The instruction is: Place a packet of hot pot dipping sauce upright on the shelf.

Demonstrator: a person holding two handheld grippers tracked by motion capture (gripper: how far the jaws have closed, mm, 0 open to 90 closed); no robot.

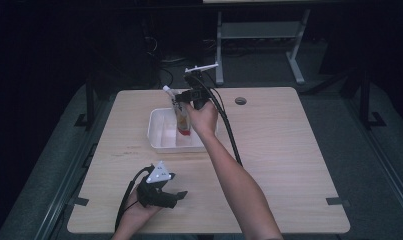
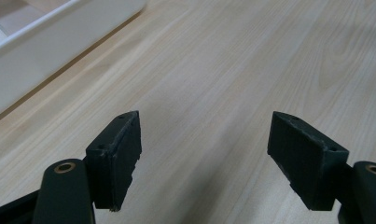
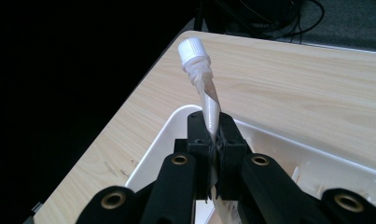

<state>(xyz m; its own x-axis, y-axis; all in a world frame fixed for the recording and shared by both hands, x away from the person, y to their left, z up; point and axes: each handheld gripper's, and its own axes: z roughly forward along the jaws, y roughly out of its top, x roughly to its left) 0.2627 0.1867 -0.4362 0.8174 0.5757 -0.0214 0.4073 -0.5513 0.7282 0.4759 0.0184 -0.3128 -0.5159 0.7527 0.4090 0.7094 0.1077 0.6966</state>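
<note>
The wooden surface is carrying a white tray near its far-left part, and that tray is the largest thing on it. Hanging over the tray is a spouted pouch, clear with orange-red contents low down and a white screw cap at its upper end. Its long axis is running steeply, nearly upright and tilted, with the cap pointing up and away from the person and the filled bottom dipping into the tray.

The right hand-held gripper is pinching the pouch's twisted neck just below the cap; in the right gripper view its jaws are pressed together on the thin plastic with the cap sticking out beyond them. So the pouch is lying directly under and along this gripper, and the tray is straight below it.

The left hand-held gripper is resting low on the near-left part of the surface, well apart from the pouch, its jaws spread wide with nothing between them. The right hand is by far the nearer one; judging from this, any lowering or release falls to it.
</note>
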